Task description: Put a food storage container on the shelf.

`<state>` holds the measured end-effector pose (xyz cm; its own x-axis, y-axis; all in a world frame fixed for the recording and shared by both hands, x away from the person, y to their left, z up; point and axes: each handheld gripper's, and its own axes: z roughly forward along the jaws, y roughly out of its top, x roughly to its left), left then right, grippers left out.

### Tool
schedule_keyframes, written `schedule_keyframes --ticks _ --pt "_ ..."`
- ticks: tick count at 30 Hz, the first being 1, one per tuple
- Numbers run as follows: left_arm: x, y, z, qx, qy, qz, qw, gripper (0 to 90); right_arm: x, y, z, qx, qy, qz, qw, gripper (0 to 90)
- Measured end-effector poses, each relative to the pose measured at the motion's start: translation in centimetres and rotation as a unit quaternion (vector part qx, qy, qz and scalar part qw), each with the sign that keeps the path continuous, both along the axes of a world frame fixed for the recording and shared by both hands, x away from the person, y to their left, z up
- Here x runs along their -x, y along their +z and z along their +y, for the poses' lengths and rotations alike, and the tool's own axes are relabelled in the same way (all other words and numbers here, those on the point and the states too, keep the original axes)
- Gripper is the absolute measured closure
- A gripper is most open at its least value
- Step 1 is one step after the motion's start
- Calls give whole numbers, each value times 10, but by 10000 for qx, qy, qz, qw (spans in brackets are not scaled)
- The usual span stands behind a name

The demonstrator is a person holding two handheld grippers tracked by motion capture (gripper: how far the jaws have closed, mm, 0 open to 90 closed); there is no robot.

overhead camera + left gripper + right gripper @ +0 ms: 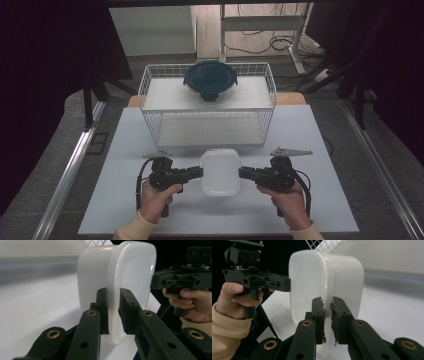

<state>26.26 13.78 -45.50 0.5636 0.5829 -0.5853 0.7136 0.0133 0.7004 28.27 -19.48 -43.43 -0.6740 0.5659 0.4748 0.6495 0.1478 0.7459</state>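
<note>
One camera overhead, one riding on each gripper.

The high view looks forward and down from the person's side, taking in the whole white table [125, 200] and the wire basket [150, 90] beyond. Each gripper view looks along its own black jaws from very close, sideways across the table. Both share the white container [125, 272] [312, 277] [220, 172], seen from opposite sides, with the other gripper behind it.

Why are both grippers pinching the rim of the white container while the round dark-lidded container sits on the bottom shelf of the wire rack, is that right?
Nearly. The round dark-lidded container sits on the top shelf of the wire rack, as the high view shows. The left gripper and right gripper do pinch the white container by its rim.
</note>
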Motion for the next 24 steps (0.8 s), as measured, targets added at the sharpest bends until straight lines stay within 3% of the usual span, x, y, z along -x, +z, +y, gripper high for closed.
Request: schedule_keyframes --ticks 9,17,24 --pt "1 11 5 -25 58 -185 9998 784 2 14 6 55 66 -275 9996 804" --pt "-8 25 10 35 121 -261 9996 782 -10 30 12 31 132 -464 9988 804" --pt "-16 50 14 -24 144 -477 9988 782 -18 50 16 -11 137 -645 9978 804"
